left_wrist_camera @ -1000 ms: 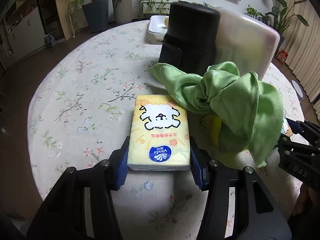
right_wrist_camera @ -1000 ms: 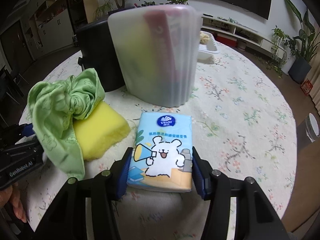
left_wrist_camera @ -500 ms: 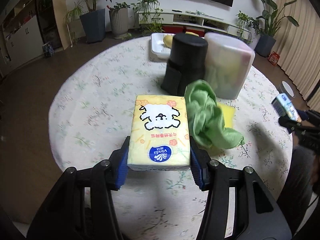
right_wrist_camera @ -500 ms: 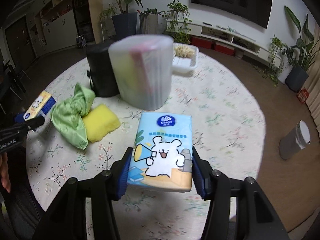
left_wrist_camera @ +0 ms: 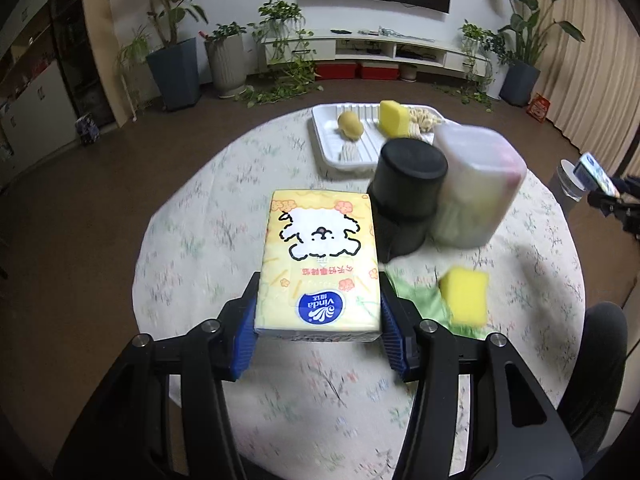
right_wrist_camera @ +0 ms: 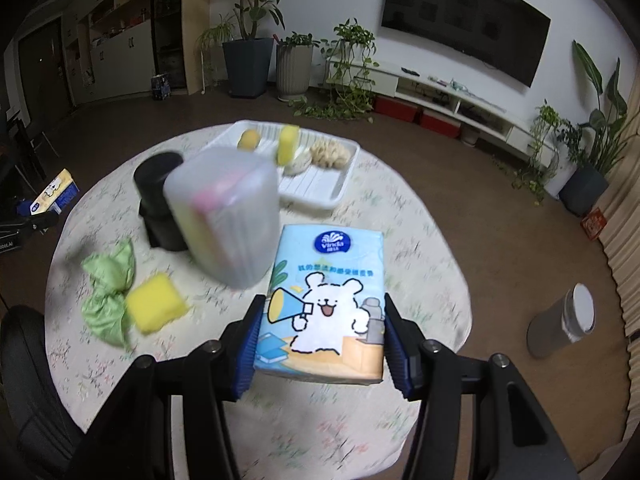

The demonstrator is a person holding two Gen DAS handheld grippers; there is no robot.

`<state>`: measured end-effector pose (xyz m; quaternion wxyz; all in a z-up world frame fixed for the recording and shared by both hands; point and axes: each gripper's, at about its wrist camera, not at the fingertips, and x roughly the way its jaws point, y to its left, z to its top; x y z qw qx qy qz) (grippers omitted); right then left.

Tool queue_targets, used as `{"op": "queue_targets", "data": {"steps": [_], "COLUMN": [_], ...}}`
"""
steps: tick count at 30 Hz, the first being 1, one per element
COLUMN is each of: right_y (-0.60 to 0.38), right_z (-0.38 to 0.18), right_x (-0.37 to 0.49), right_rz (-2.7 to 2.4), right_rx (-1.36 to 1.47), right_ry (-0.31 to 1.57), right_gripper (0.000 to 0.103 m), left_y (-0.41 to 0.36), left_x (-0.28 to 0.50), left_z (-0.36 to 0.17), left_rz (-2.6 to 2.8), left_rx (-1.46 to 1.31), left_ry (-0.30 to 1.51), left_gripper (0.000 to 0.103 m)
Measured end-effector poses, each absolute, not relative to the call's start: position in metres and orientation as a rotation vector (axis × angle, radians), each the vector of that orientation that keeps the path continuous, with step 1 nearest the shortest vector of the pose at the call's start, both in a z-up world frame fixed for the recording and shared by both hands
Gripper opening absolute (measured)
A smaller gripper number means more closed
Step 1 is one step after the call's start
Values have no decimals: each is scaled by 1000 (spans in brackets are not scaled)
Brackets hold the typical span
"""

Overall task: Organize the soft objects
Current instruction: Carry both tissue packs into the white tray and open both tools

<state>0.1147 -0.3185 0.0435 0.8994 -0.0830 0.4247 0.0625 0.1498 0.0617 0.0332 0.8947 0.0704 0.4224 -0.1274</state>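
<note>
My left gripper (left_wrist_camera: 318, 334) is shut on a yellow tissue pack (left_wrist_camera: 318, 264) with a white dog on it, held high above the round table. My right gripper (right_wrist_camera: 320, 350) is shut on a blue tissue pack (right_wrist_camera: 326, 304) with a white bear, also well above the table. On the floral tablecloth (left_wrist_camera: 192, 248) lie a crumpled green cloth (right_wrist_camera: 110, 296) and a yellow sponge (right_wrist_camera: 156, 308) side by side. A frosted plastic container (right_wrist_camera: 226, 216) and a black cylinder (left_wrist_camera: 408, 196) stand near the table's middle.
A white tray (left_wrist_camera: 332, 148) at the table's far side holds another yellow sponge, a yellow ball and pale soft items. A grey cylindrical bin (right_wrist_camera: 564, 326) stands on the floor to the right. Potted plants and a TV shelf line the far wall. A black chair (left_wrist_camera: 592, 356) sits close.
Both grippers have risen and pulled back from the table with their tissue packs, so the whole table has come into view. The cloth and sponge stay where they lay.
</note>
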Motion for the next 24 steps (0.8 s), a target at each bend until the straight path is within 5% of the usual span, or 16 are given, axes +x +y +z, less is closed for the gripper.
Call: {"op": "queue_targets", "data": {"steps": [14, 24], "right_y": [-339, -321], "right_z": [73, 60], "right_x": [230, 346], "right_rz": [169, 290], "right_rx": [-231, -269], "right_ry": [885, 918], "right_gripper": [56, 57], "left_y": [33, -21], "left_x": [276, 370], "left_z": [62, 30], "left_rz": [-352, -518], "left_rx": [293, 418], "left_ry": [874, 886], "left_gripper": [50, 50]}}
